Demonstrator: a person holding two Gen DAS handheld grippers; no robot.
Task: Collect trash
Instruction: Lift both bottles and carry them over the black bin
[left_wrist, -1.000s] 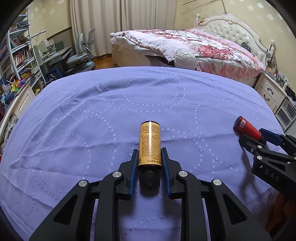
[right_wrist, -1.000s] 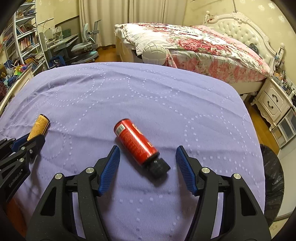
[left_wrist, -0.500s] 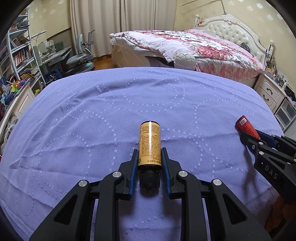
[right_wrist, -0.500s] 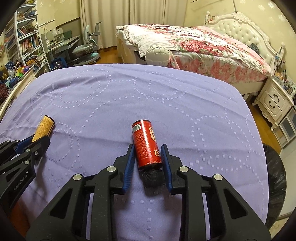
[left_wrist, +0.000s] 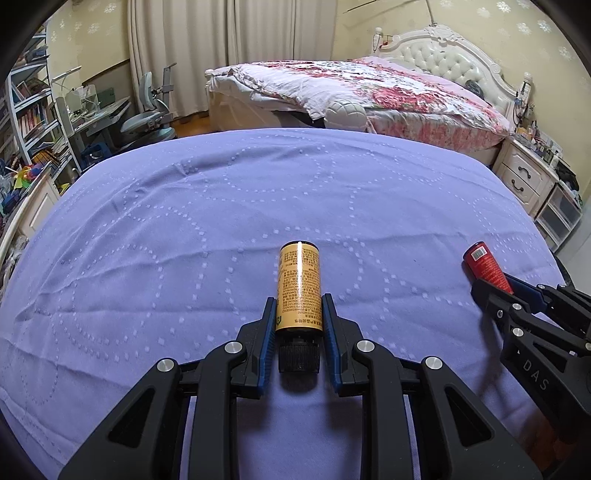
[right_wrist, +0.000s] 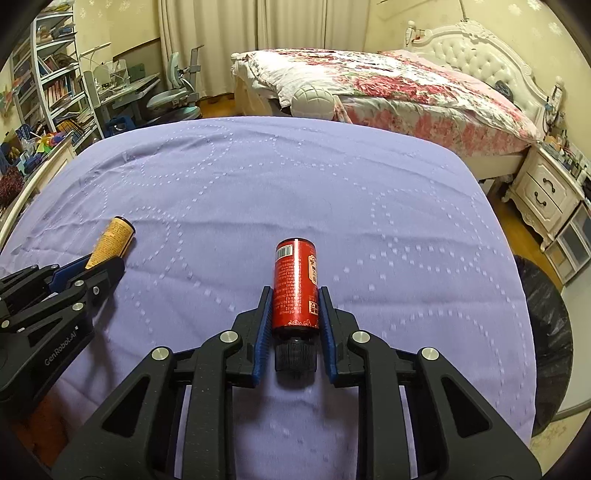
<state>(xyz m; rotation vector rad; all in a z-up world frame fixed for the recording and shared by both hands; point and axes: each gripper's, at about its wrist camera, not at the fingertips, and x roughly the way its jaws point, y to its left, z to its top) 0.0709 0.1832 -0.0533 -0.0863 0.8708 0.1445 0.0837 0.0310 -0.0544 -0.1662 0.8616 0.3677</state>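
Observation:
My left gripper (left_wrist: 298, 312) is shut on a yellow bottle (left_wrist: 298, 286) with a black cap, held over the purple cloth (left_wrist: 221, 206). My right gripper (right_wrist: 294, 306) is shut on a red bottle (right_wrist: 295, 284) with a black cap. In the left wrist view the red bottle (left_wrist: 484, 264) and right gripper (left_wrist: 495, 291) show at the right edge. In the right wrist view the yellow bottle (right_wrist: 110, 242) and left gripper (right_wrist: 99, 269) show at the left.
A black trash bag (right_wrist: 543, 332) sits off the cloth's right edge. A flowered bed (left_wrist: 369, 85) stands beyond the far edge, a nightstand (right_wrist: 546, 192) at right, a desk and shelves (left_wrist: 37, 122) at left.
My right gripper closed on the red bottle, turned it in line with the fingers, and lifted it slightly. The left gripper kept hold of the yellow bottle and rose a little.

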